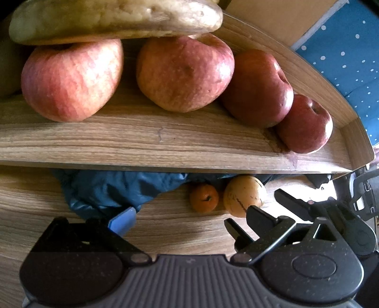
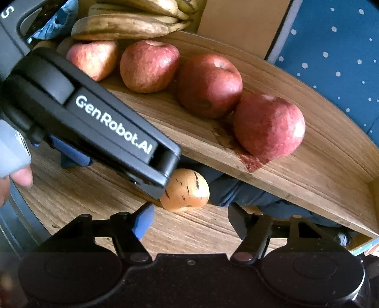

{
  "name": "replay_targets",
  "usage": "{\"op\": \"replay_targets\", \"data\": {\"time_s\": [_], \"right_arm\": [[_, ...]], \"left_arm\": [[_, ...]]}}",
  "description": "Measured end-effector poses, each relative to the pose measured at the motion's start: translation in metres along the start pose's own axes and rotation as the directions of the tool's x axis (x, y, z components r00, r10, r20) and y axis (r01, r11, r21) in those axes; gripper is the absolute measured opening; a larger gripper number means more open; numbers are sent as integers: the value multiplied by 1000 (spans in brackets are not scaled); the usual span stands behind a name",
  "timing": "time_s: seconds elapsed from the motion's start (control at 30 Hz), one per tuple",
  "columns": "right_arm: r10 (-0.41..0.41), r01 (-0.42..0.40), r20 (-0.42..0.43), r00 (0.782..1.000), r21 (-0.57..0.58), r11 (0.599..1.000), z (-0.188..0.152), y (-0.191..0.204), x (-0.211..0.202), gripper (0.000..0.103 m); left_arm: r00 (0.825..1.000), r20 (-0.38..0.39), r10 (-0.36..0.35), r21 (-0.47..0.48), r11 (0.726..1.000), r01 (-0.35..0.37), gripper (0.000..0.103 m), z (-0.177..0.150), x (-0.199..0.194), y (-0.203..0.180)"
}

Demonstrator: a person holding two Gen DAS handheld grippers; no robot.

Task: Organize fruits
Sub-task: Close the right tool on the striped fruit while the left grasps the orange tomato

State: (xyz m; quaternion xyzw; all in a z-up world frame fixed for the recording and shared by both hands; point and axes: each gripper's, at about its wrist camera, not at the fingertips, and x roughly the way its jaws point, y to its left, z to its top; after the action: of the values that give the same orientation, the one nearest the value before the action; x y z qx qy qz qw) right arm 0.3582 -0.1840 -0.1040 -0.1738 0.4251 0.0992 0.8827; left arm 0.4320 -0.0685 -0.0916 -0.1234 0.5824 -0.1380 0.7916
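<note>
Several red apples, one pale [image 1: 71, 80] [image 2: 94, 59] and one dark [image 1: 305, 123] [image 2: 268, 125], stand in a row on the upper wooden shelf [image 1: 142, 139] [image 2: 308, 170], with bananas [image 1: 113, 19] [image 2: 123, 26] behind them. On the lower shelf [image 1: 177, 227] [image 2: 94, 201] lie a yellow speckled fruit [image 1: 244, 196] [image 2: 187, 192] and a small orange [image 1: 203, 197]. My left gripper [image 1: 180, 220] is open and empty above the lower shelf; its body [image 2: 99, 118] crosses the right wrist view. My right gripper [image 2: 191, 222] [image 1: 263, 203] is open, just short of the yellow fruit.
Blue crumpled cloth [image 1: 113, 189] [image 2: 248, 192] lies at the back of the lower shelf. A blue dotted surface [image 1: 343, 61] [image 2: 331, 59] is to the right of the shelf, and cardboard [image 2: 236, 21] stands behind it.
</note>
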Motion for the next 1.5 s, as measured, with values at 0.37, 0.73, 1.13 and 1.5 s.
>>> {"op": "replay_targets", "data": {"time_s": [0.37, 0.73, 1.13, 1.5], "right_arm": [[24, -24, 17, 1000, -17, 1000, 6, 1, 9, 50], [38, -39, 17, 999, 33, 999, -7, -12, -2, 50], [30, -32, 22, 999, 77, 996, -5, -20, 0, 50], [17, -17, 13, 1000, 63, 998, -6, -16, 9, 50]], "left_arm": [[1000, 18, 4, -15, 1000, -4, 93, -5, -9, 2], [1000, 12, -26, 0, 1000, 26, 75, -6, -8, -2], [999, 27, -36, 12, 999, 36, 62, 2, -3, -5], [999, 33, -40, 21, 999, 40, 57, 2, -6, 0]]}}
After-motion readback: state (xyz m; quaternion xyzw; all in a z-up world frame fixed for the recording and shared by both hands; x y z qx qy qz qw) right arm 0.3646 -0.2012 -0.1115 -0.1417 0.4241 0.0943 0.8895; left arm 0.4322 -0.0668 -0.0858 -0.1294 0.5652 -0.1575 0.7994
